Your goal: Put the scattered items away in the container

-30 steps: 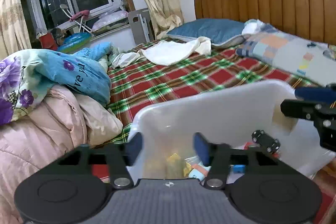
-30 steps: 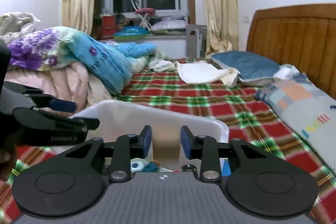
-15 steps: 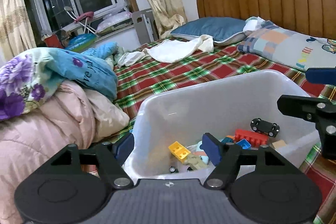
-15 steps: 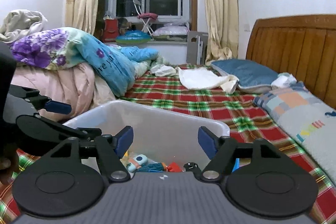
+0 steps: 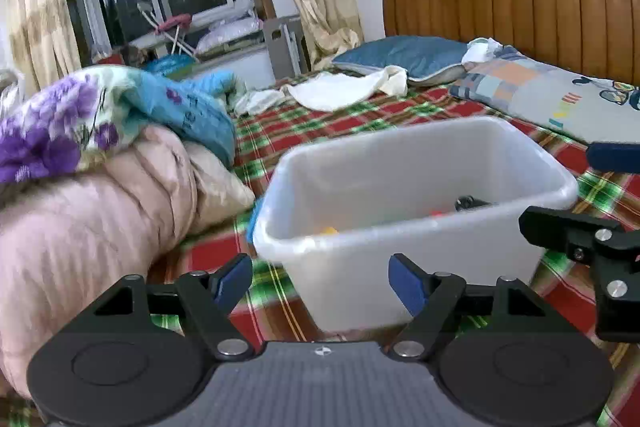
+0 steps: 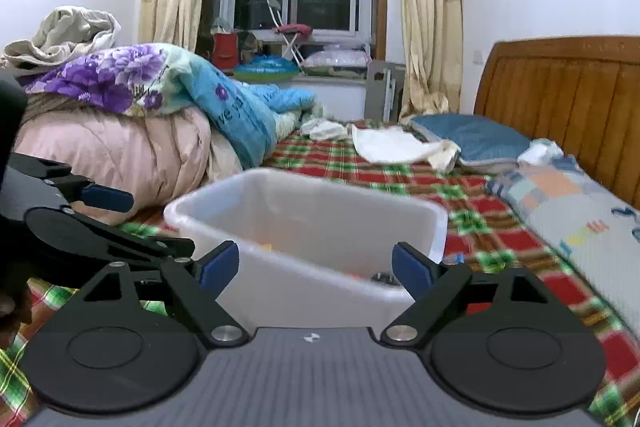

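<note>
In the left wrist view, the white plastic bin (image 5: 416,187) sits on the plaid bedspread (image 5: 360,119) just ahead of the left gripper (image 5: 320,279), whose jaws are opening with nothing between them; a yellow piece (image 5: 329,230) and a dark toy car (image 5: 468,203) show blurrily over its rim. In the right wrist view, the same translucent, rounded-corner bin (image 6: 304,215) lies just before the right gripper (image 6: 316,265), its jaws likewise opening and empty, with small blurred toys inside.

White container (image 6: 280,291) on plaid bedspread (image 6: 472,199), framed by opening, empty right hand-held gripper (image 6: 316,269).
</note>
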